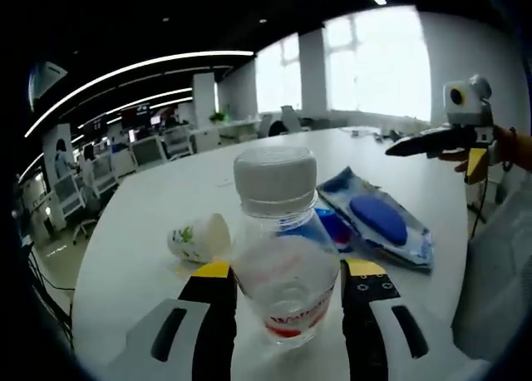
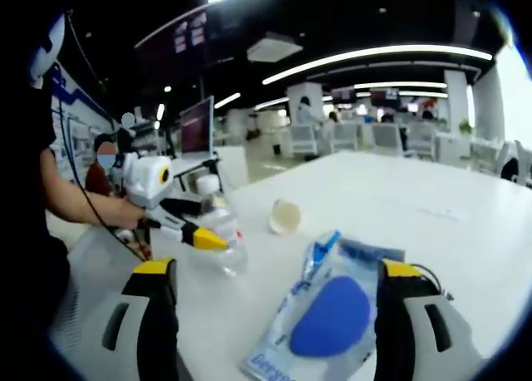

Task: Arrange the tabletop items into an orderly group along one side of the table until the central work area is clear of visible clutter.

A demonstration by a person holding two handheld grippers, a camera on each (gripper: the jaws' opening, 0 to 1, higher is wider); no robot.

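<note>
Gripping one bottle (image 1: pixel 283 248), left gripper (image 1: pixel 287 294) faces one cup (image 1: pixel 199 236), one packet (image 1: pixel 378 219).

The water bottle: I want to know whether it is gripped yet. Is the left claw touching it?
Touching. In the left gripper view both jaws of the left claw press against the sides of the water bottle, with no gap visible.

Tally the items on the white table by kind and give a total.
Clear plastic bottle: 1
Paper cup lying on its side: 1
Blue-and-clear plastic packet: 1
Total: 3
</note>
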